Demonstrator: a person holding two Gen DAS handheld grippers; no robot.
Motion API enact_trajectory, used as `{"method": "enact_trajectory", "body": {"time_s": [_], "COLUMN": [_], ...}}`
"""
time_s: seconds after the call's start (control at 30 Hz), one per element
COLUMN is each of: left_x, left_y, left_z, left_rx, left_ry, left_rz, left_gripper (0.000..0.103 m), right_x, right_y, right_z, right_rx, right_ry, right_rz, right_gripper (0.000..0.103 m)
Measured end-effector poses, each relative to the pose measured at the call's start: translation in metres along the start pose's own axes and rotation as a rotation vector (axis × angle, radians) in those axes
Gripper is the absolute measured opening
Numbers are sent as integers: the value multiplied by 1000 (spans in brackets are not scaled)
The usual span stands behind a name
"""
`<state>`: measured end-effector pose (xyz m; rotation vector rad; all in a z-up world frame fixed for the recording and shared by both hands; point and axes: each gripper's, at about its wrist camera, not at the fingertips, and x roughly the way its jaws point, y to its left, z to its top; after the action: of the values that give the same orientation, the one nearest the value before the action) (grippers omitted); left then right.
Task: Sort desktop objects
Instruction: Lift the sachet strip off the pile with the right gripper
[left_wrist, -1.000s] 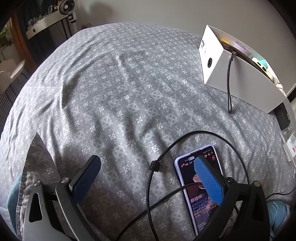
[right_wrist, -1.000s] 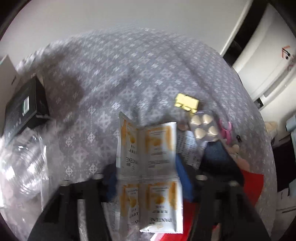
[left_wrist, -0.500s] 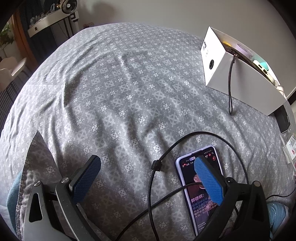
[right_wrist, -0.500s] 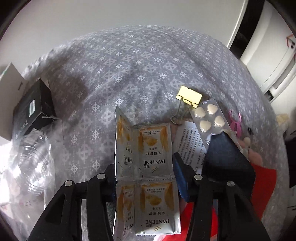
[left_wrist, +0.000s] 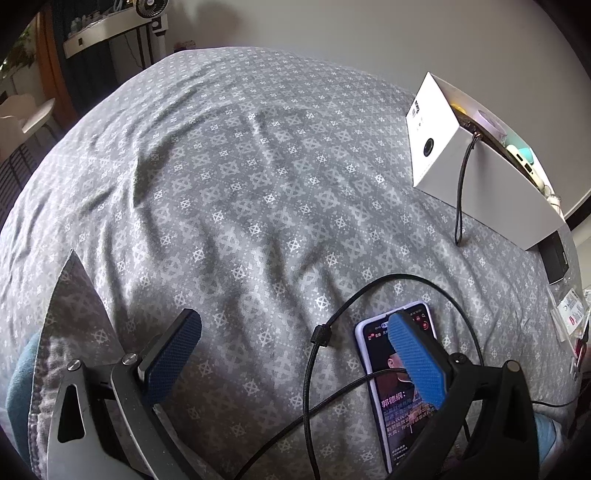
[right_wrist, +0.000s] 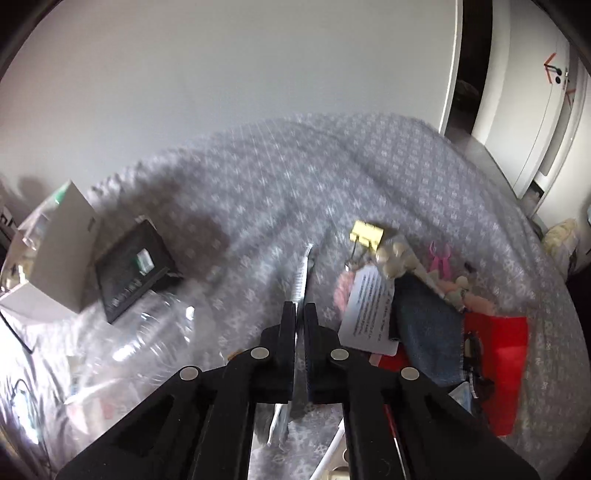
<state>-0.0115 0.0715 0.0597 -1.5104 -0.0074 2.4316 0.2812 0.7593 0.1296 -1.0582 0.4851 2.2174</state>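
My right gripper is shut on the strip of shampoo sachets, which I see edge-on, sticking out past the fingertips above the grey patterned bedspread. To its right lie a yellow binder clip, a pill blister, a printed leaflet and a dark blue cloth. My left gripper is open and holds nothing, low over the bedspread. Its right finger overlaps a lit phone with a black cable across it.
A white open box with items inside stands at the far right of the left wrist view, a black cord hanging down its side. In the right wrist view, a black box, the white box, clear plastic bags and a red packet lie around.
The right gripper closed on the sachet strip and lifted it; the strip turned from flat and face-on to edge-on. The left gripper stayed where it was.
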Motion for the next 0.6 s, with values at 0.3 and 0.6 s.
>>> {"method": "enact_trajectory", "body": {"time_s": [0.3,0.6], "left_x": [-7,-1], "left_y": [22,39], "left_z": [-1,-2], "left_rx": [-73,-150], "left_ry": [-13,10], "left_rz": [-59,-61], "left_gripper": [102,102], "right_x": [-28,27], "right_y": [30,22], "right_z": [25,-2], "right_rx": [-10,-48], "right_ry": [11,144], "right_rz": [-33,-118], "right_gripper": [9,74]}}
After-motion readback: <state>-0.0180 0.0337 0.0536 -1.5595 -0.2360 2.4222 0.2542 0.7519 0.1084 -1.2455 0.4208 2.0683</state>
